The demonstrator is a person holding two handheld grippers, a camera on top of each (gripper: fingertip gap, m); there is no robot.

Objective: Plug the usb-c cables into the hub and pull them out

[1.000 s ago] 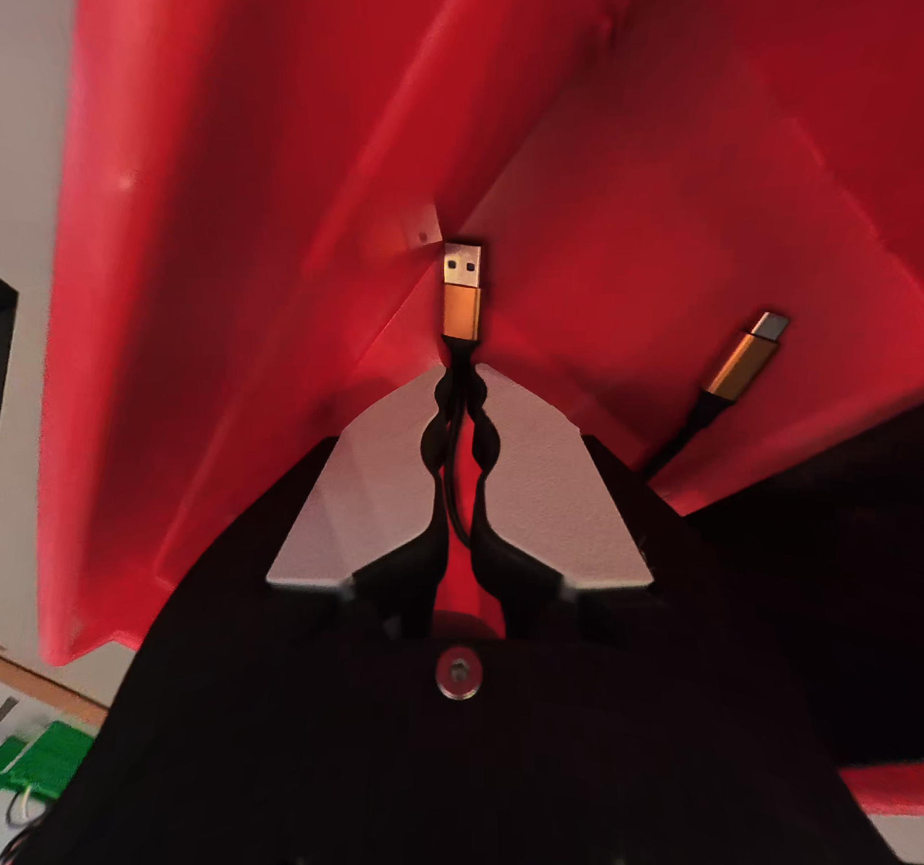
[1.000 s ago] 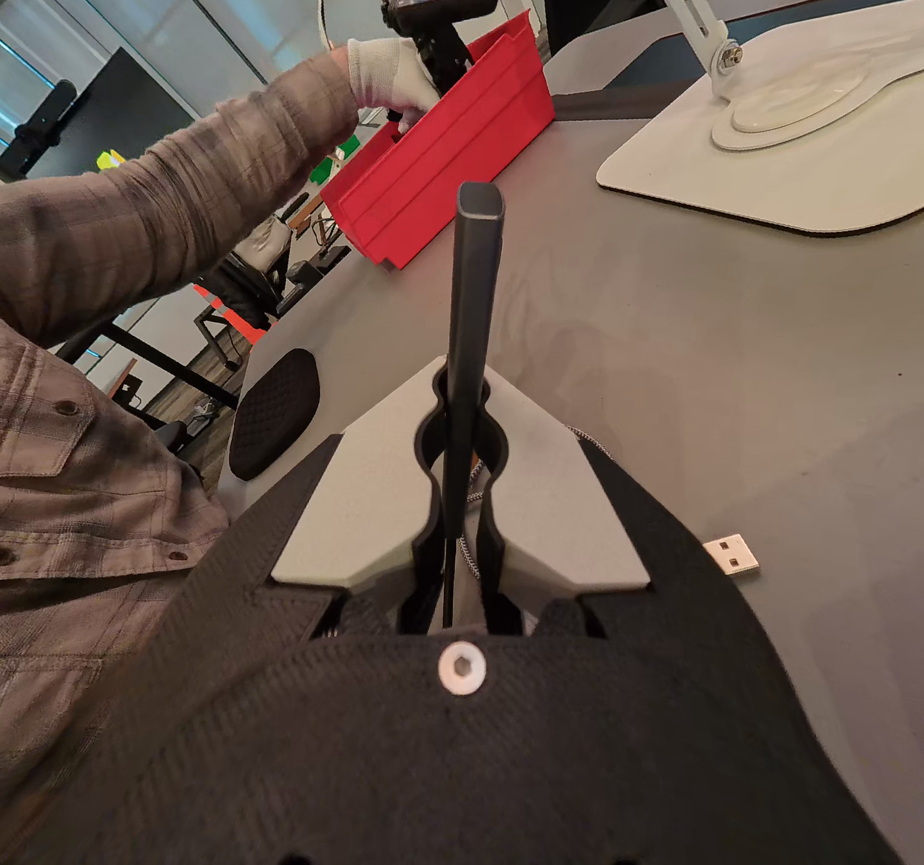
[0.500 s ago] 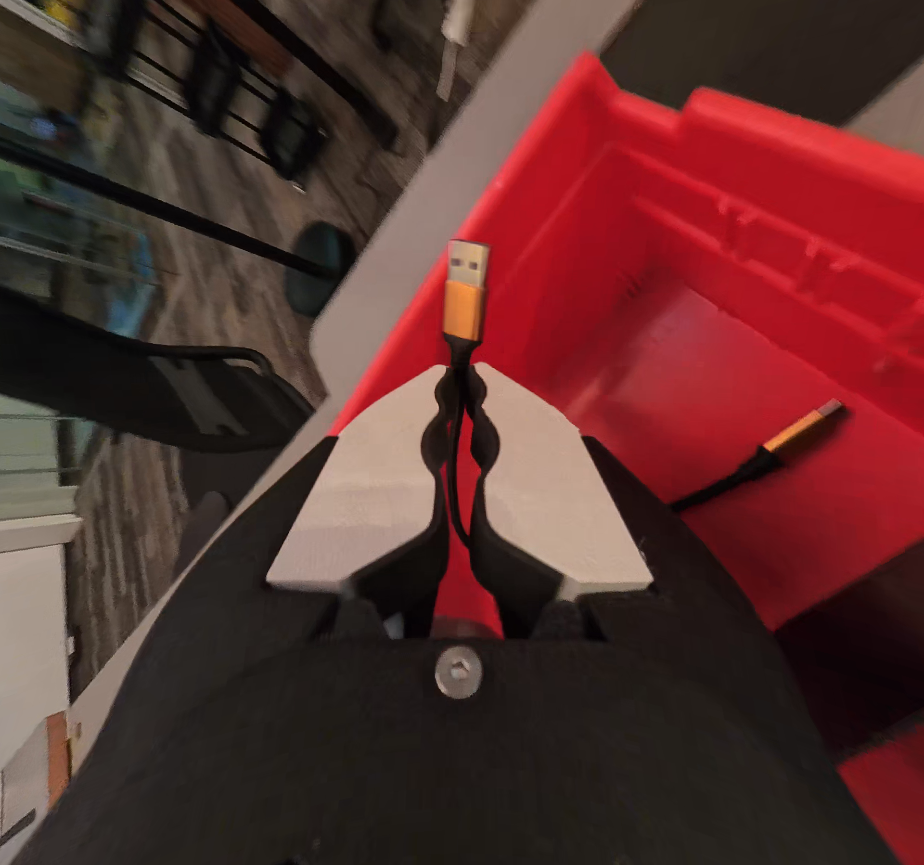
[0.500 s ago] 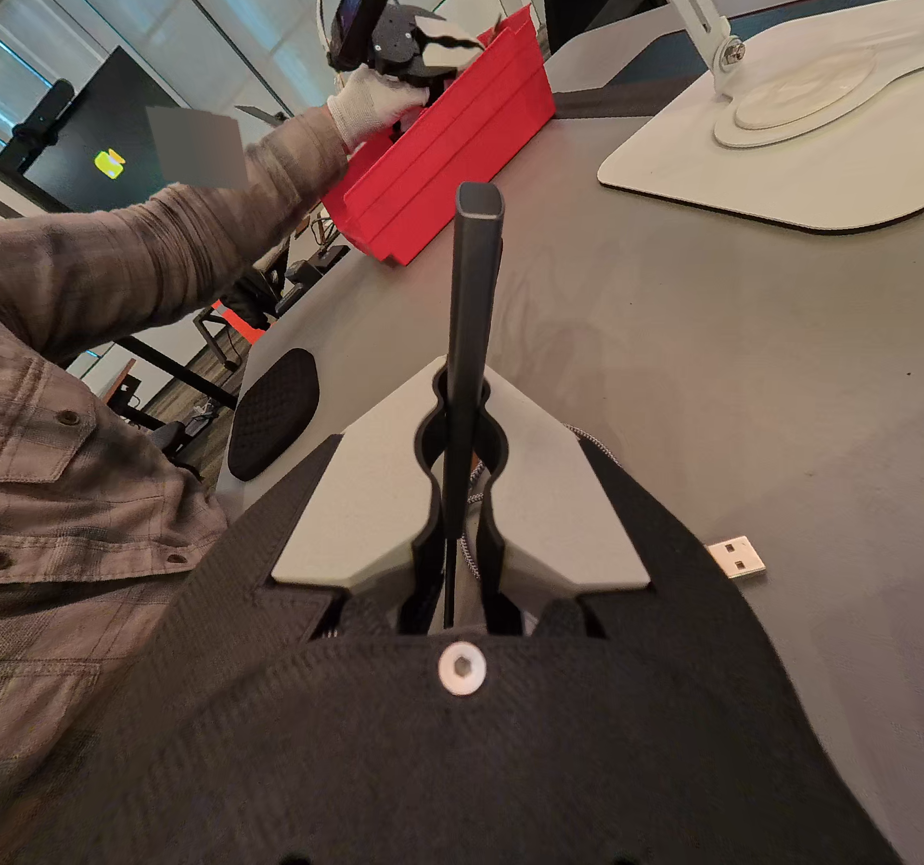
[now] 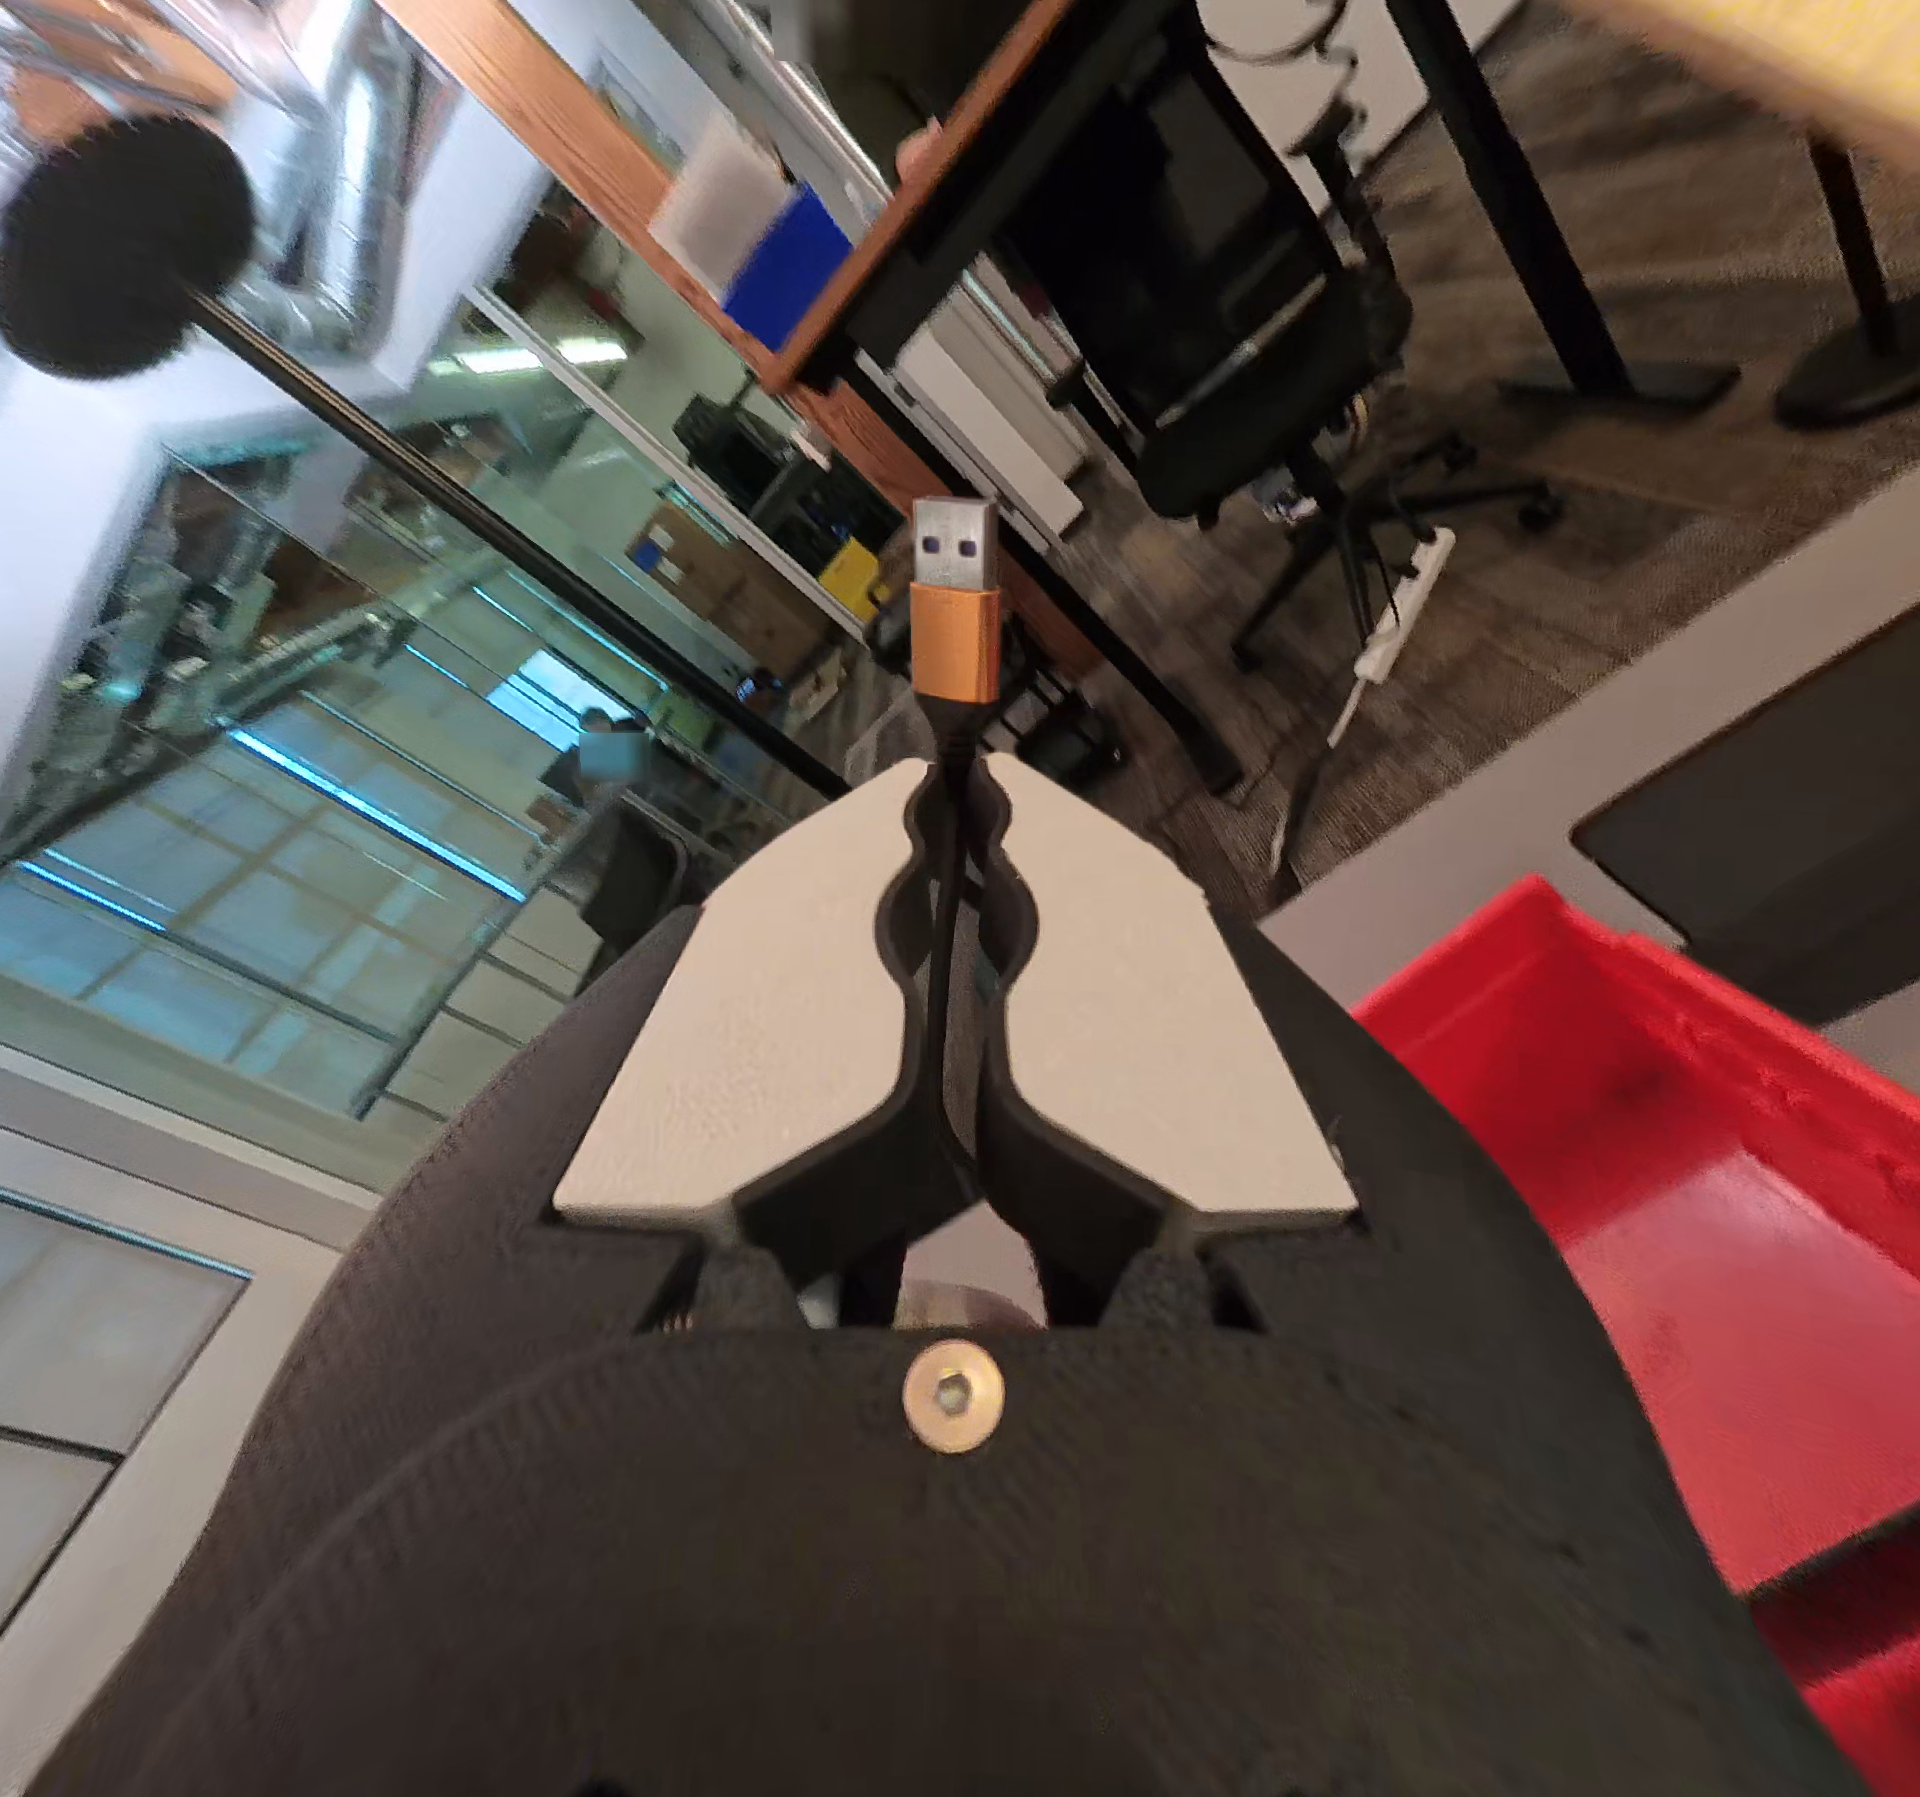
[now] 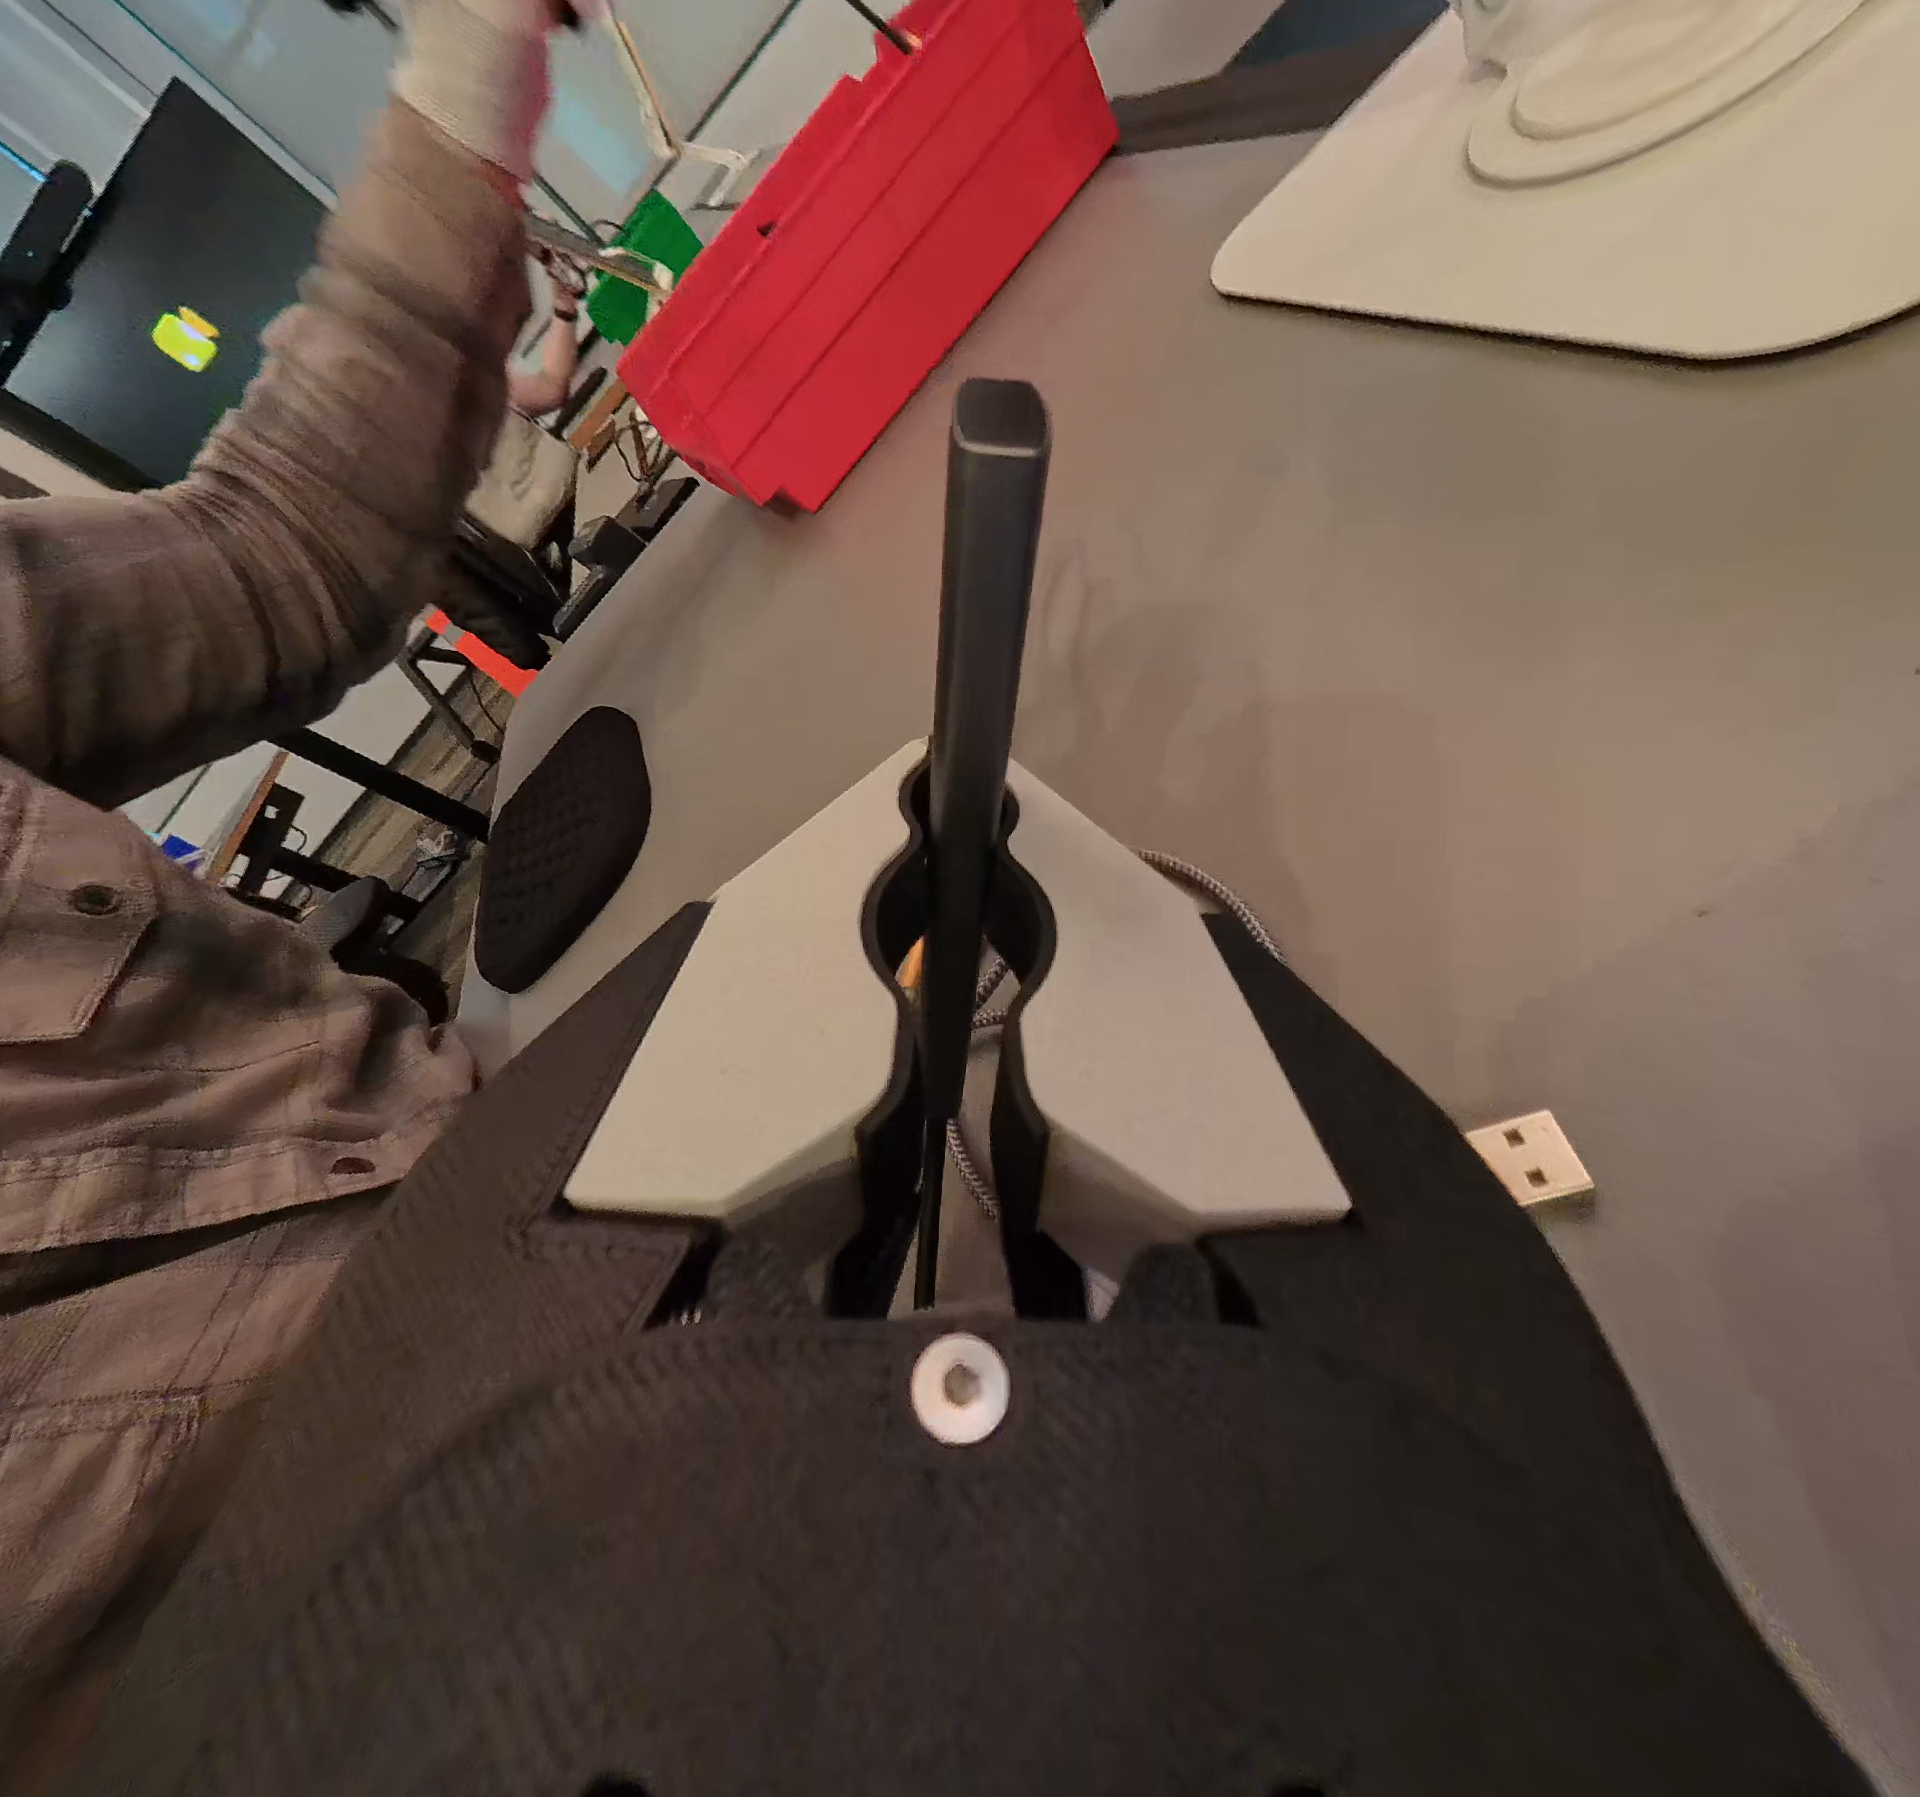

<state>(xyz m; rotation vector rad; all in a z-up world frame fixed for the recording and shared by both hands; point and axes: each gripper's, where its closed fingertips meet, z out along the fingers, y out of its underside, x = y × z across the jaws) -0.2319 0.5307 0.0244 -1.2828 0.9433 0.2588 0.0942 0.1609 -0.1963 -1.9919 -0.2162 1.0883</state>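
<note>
The right gripper (image 6: 961, 781) is clamping the dark hub (image 6: 982, 625), which is pointing upright over the grey desk (image 6: 1455, 708). A loose plug (image 6: 1532, 1157) is lying beside it. Farther off, the left gripper (image 5: 956, 771) is pinching an orange cable (image 5: 956, 641) above the red bin (image 5: 1662, 1124) at the desk's far edge.

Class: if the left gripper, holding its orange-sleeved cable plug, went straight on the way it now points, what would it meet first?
Nothing near, it seems. The left gripper and its orange-sleeved cable plug aim past the red plastic bin into open room; distant desks lie beyond, depth unclear.
</note>
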